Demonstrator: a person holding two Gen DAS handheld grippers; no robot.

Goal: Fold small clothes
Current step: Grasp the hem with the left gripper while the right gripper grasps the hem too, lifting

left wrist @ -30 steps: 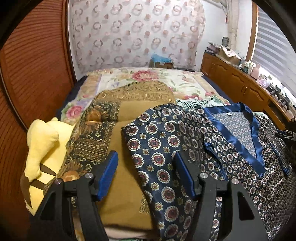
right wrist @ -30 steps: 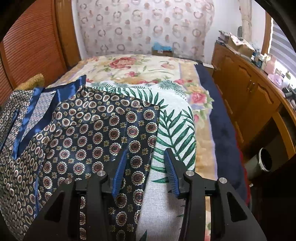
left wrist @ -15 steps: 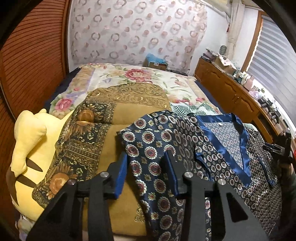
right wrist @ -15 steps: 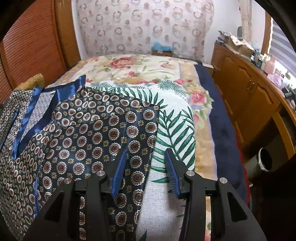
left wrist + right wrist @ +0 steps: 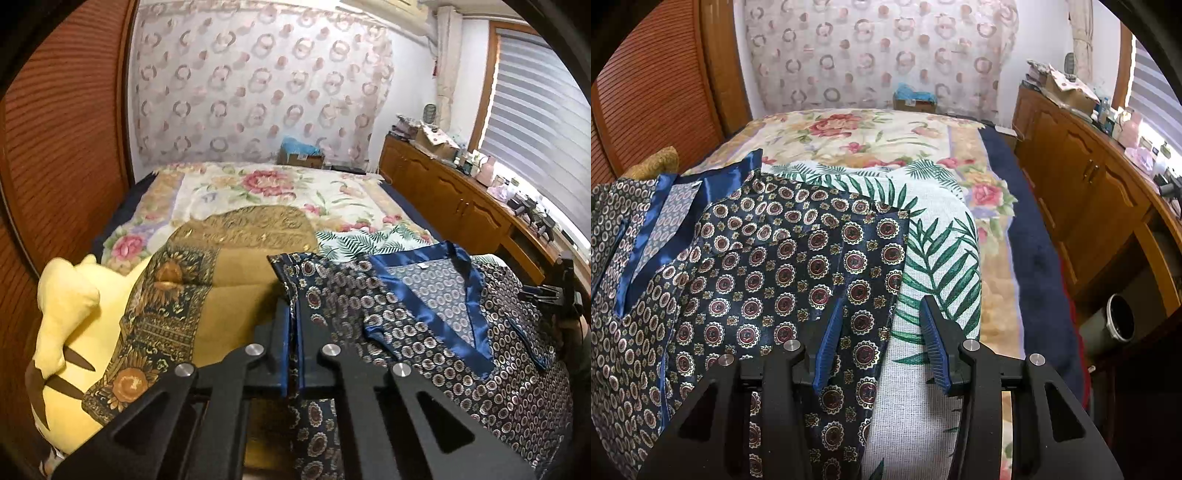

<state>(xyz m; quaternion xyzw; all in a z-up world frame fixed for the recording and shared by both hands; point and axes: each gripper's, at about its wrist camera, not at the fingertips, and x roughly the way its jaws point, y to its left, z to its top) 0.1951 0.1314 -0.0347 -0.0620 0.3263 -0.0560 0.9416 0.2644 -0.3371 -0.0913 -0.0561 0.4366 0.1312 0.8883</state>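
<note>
A navy patterned shirt (image 5: 436, 314) with a shiny blue V-neck collar lies spread on the bed. My left gripper (image 5: 294, 332) is shut on the shirt's left sleeve edge, the cloth pinched between its blue pads. In the right wrist view the same shirt (image 5: 757, 266) covers the left half. My right gripper (image 5: 881, 332) is open, its fingers straddling the right sleeve's edge, where it meets a white palm-leaf cloth (image 5: 938, 258). The right gripper also shows at the far right of the left wrist view (image 5: 561, 291).
A yellow plush toy (image 5: 70, 321) lies at the left on a mustard patterned blanket (image 5: 236, 266). A floral bedspread (image 5: 871, 136) covers the far bed. Wooden cabinets (image 5: 1086, 177) line the right wall; a grey bin (image 5: 1115, 325) stands below them. A louvred wooden door (image 5: 62, 147) is at the left.
My left gripper has closed from wide open onto the shirt's left sleeve edge and its view has lifted. My right gripper has stayed open in the same place.
</note>
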